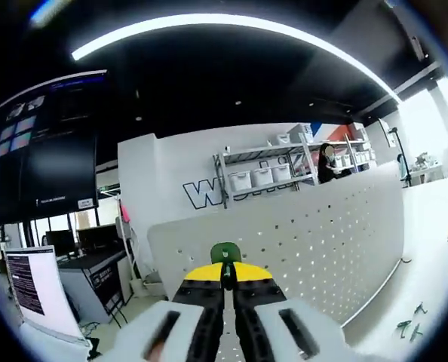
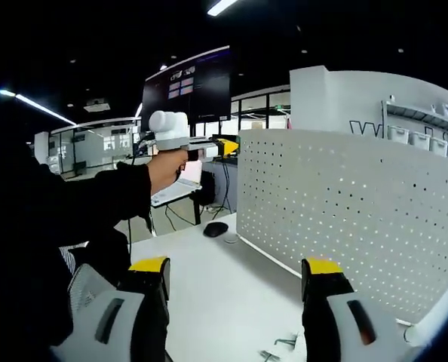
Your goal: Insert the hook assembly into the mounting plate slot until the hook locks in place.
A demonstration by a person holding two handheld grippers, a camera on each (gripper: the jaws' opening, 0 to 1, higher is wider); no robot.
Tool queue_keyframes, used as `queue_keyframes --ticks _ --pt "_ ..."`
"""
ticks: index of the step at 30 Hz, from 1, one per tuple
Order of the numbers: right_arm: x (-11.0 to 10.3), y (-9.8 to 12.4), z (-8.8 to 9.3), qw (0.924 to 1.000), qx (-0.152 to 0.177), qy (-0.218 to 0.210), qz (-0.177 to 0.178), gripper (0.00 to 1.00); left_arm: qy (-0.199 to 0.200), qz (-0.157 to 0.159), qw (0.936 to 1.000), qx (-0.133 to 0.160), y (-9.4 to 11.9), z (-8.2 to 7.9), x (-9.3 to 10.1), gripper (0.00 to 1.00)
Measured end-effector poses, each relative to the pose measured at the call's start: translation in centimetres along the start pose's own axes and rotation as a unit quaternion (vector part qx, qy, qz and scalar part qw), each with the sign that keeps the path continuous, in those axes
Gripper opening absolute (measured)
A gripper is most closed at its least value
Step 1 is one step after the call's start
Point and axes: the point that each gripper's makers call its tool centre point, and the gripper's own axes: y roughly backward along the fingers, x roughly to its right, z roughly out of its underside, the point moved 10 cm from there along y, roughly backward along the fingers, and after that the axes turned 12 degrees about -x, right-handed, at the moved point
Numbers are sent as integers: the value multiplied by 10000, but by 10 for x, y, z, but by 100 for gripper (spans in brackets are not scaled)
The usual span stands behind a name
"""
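Left gripper view shows your left gripper [image 1: 225,280] at 6 o'clock with its yellow-tipped jaws closed together on a small green hook piece [image 1: 225,253], which stands up just past the jaw tips in front of the white perforated mounting plate [image 1: 337,226]. That pegboard plate stands upright on the white table [image 1: 435,249] and fills the area from 5 to 3 o'clock. At 5 o'clock, small metal hooks [image 1: 409,323] lie on the table near the foot of the plate; their exact shape is too small to tell. Beyond the plate, at 1 o'clock, a metal shelf rack [image 1: 277,170] holds white bins against a wall with blue lettering, and a large dark screen [image 1: 47,143] hangs at 9 o'clock. Right gripper view shows your right gripper [image 2: 235,302] at 6 o'clock with its jaws set wide apart and nothing between them, over bare table [image 2: 224,294]. The mounting plate [image 2: 360,219] stands at 3 o'clock. At 10 o'clock your hand [image 2: 167,167] holds the left gripper [image 2: 222,146] level, its yellow tip just at the plate's upper left edge. A dark computer mouse [image 2: 215,228] rests on the table near the plate's near corner, and small hooks [image 2: 280,348] lie at 6 o'clock.
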Motion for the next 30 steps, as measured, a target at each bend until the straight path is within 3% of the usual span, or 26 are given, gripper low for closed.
queue_keyframes --ticks 6,15,30 --pt "2 -3 1 10000 -19 -40 11 68 84 -108 9999 2 -15 -5 -5 3" --pt "6 -3 2 9999 -69 -77 27 68 282 -142 9995 -83 -35 -3 3 3" --pt "13 1 2 9999 -56 -108 76 68 208 -333 9991 -155 -49 -5 9 3"
